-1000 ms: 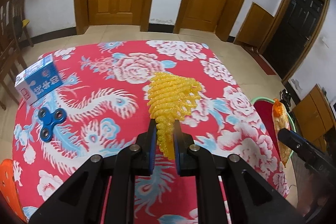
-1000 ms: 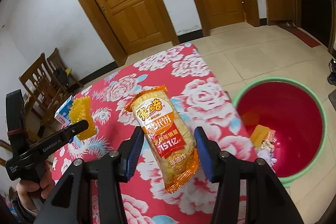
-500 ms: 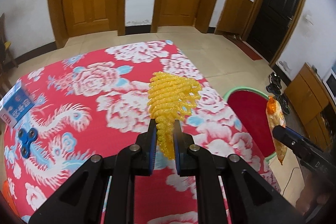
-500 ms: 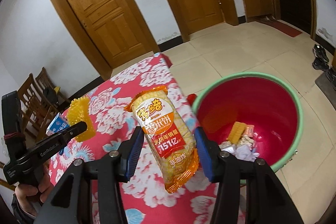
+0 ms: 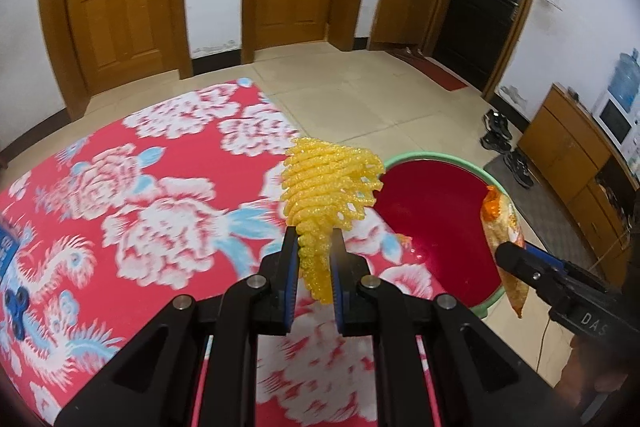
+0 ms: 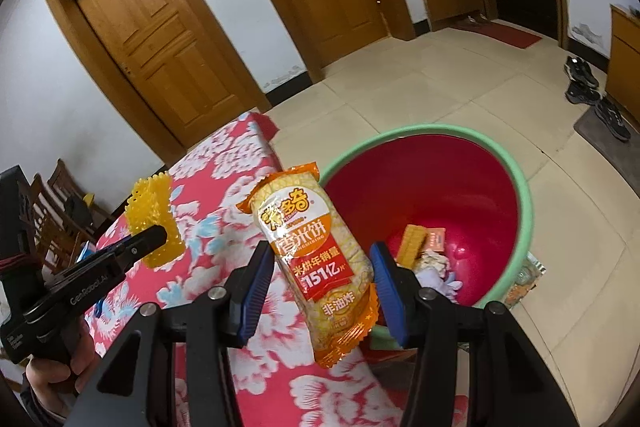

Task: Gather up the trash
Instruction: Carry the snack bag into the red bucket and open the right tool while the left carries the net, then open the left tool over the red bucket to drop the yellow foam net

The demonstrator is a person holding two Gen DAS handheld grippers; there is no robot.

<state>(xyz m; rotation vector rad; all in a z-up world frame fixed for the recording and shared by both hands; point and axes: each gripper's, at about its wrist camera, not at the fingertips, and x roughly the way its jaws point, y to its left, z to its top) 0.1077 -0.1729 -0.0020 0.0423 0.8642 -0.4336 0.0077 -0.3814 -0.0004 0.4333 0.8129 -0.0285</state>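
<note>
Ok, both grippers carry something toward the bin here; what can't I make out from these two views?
- Red bin, right wrist view: its near floor is hidden by the rice cracker packet and the right gripper.
- Trash in the bin: too small to identify.
- Blue box, left wrist view: cut off by the edge.
- Blue spinner: blurred.

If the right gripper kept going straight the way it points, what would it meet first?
Probably the red bin: the right gripper, holding the rice cracker packet, aims near its closest rim, though depth is unclear.
</note>
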